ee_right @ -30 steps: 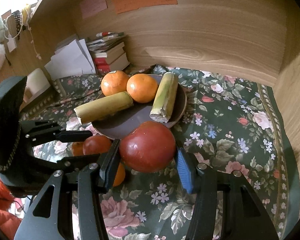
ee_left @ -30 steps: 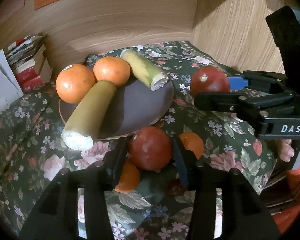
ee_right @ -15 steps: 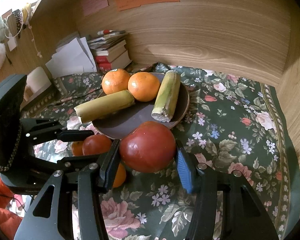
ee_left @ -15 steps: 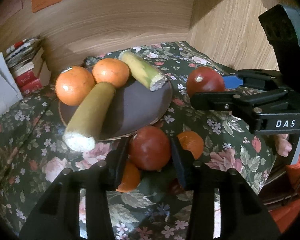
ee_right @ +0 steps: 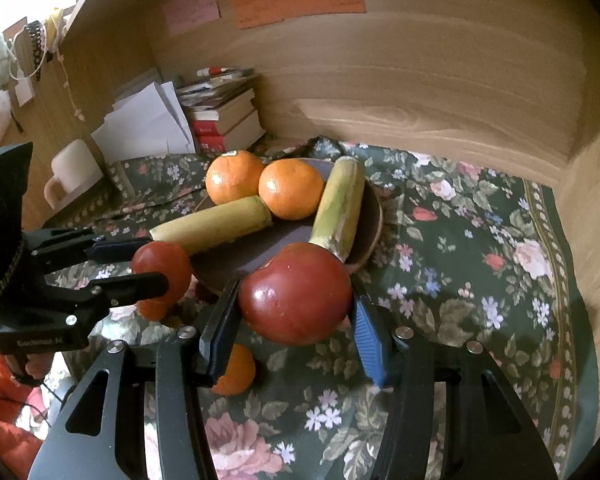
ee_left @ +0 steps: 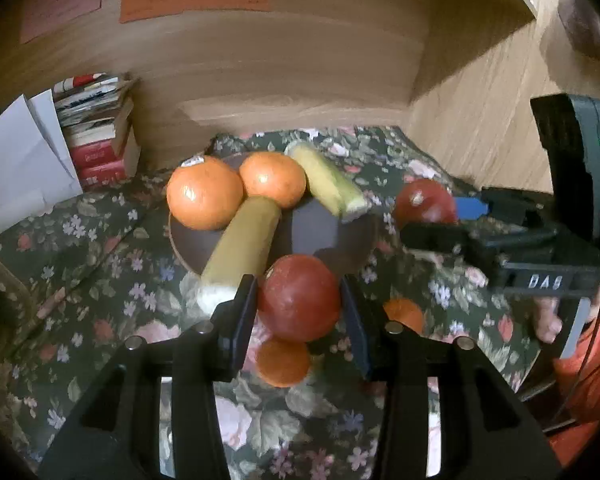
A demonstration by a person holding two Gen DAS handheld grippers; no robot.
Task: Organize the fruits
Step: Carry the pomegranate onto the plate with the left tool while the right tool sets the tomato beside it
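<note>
Both tongs, left [ee_left: 300, 308] and right [ee_right: 296, 312], each clamped around 1 round red fruit.

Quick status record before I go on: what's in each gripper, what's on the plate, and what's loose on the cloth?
left gripper: shut on a red fruit, lifted above the cloth
right gripper: shut on a bigger red fruit
plate: brown, holds two oranges and two cut yellow-green stalk pieces
loose on cloth: two small oranges near the grippers
background: book stack, white papers, sticky notes on wood wall
</note>
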